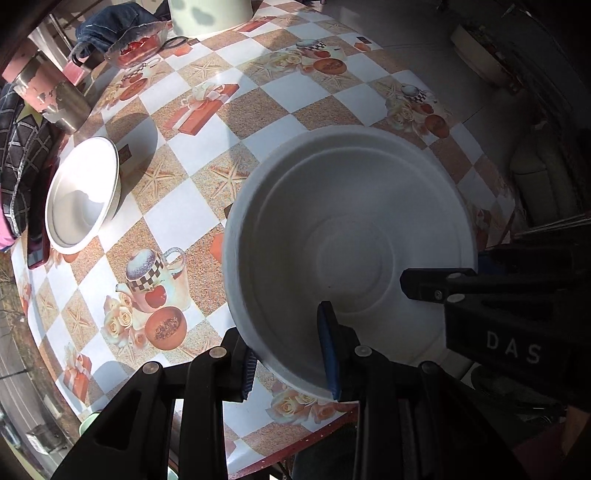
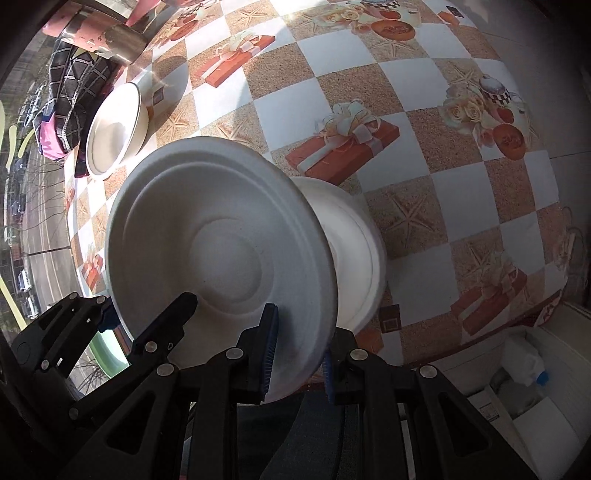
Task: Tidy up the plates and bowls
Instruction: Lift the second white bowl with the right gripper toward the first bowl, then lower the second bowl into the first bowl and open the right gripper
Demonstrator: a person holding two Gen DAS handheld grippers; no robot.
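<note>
A white paper plate (image 1: 351, 240) hangs tilted above the checked tablecloth (image 1: 207, 177), held at its rim from two sides. My left gripper (image 1: 288, 362) is shut on the near rim, one blue pad inside and one outside. My right gripper (image 1: 417, 288) grips the plate's right rim. In the right wrist view the same plate (image 2: 221, 240) sits between the right gripper's (image 2: 298, 362) pads, with the left gripper (image 2: 144, 310) on its left rim. Behind it a second white paper bowl (image 2: 354, 251) rests on the table. A gold-rimmed white bowl (image 1: 81, 195) (image 2: 114, 129) stands at the left.
A worn metal pot (image 1: 55, 99), a glass bowl of red things (image 1: 136, 48) and a dark quilted bag (image 1: 18, 147) line the far left edge. A pale round container (image 1: 210, 14) stands at the back. A white box with a bottle (image 2: 532, 369) sits below the table's right edge.
</note>
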